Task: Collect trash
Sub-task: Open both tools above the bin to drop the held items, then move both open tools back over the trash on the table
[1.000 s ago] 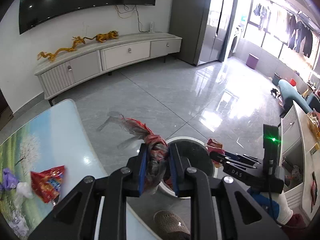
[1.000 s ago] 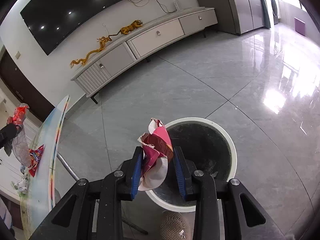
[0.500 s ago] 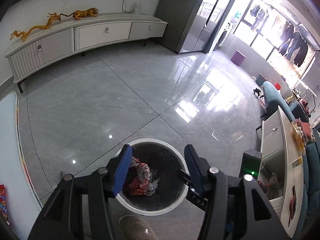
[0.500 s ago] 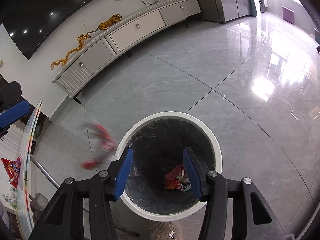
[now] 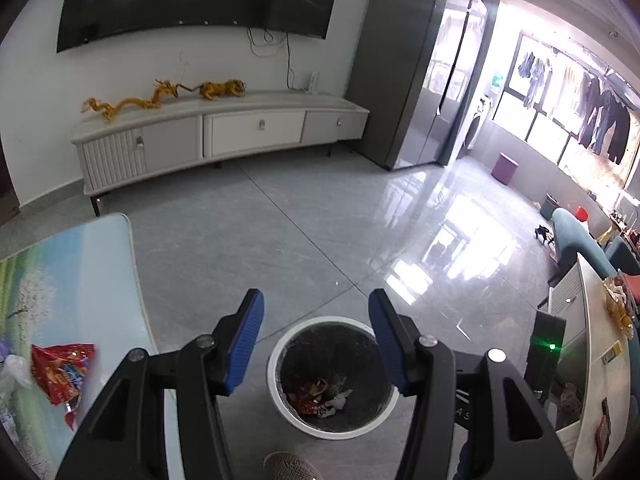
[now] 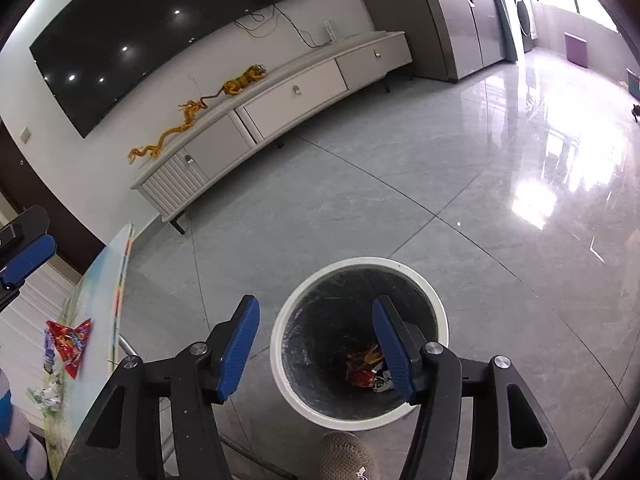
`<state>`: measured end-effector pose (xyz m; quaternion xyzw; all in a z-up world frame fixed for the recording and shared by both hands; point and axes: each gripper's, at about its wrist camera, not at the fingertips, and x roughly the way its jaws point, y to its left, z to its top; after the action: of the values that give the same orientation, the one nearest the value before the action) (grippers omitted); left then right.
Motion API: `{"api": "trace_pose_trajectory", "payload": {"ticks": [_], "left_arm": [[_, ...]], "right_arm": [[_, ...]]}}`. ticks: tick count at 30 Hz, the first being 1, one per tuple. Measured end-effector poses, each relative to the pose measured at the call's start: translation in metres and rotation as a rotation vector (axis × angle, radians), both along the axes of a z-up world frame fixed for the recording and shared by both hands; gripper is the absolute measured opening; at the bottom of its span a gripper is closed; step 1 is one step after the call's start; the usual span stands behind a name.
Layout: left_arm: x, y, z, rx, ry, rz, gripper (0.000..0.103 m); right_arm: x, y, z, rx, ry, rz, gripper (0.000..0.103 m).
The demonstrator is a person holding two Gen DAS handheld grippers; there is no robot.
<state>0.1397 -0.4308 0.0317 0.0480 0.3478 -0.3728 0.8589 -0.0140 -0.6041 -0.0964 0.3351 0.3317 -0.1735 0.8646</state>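
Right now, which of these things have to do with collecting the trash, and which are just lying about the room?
Part of the job:
- white bin with dropped wrappers
- red snack wrapper on the table
- crumpled white scrap

Just lying about:
- golden dragon figure
- golden tiger figure
- TV cabinet
- purple stool

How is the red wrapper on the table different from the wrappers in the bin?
The red wrapper on the table lies spread out and alone on the table; the wrappers in the bin sit crumpled together in a heap, deep inside the bin. The first is not yet collected; the others are. Both show red printed foil.
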Motion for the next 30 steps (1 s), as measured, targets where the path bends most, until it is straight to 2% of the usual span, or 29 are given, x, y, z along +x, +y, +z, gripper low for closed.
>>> {"api": "trace_pose_trajectory", "payload": {"ticks": [5, 12, 21, 24, 30], "left_arm": [[-0.025, 0.038, 0.033, -0.008, -0.062, 0.029, 0.053], [-0.051, 0.105, 0.066, -0.021, -0.13, 0.153, 0.053], [-0.061, 0.182, 0.102, -0.016, -0.228, 0.323, 0.055], [-0.062, 0.202, 0.111, -0.026, -0.244, 0.362, 0.059], [-0.063, 0.233, 0.116, -0.04, -0.244, 0.432, 0.059]], "right_arm": [[-0.01, 0.021, 0.044, -0.044, -0.083, 0.024, 0.062], [-0.019, 0.052, 0.091, -0.08, -0.183, 0.075, 0.064], [-0.012, 0.09, 0.135, -0.111, -0.279, 0.17, 0.067], [-0.012, 0.1, 0.146, -0.126, -0.307, 0.192, 0.068], [-0.01, 0.118, 0.162, -0.145, -0.34, 0.229, 0.069]]}}
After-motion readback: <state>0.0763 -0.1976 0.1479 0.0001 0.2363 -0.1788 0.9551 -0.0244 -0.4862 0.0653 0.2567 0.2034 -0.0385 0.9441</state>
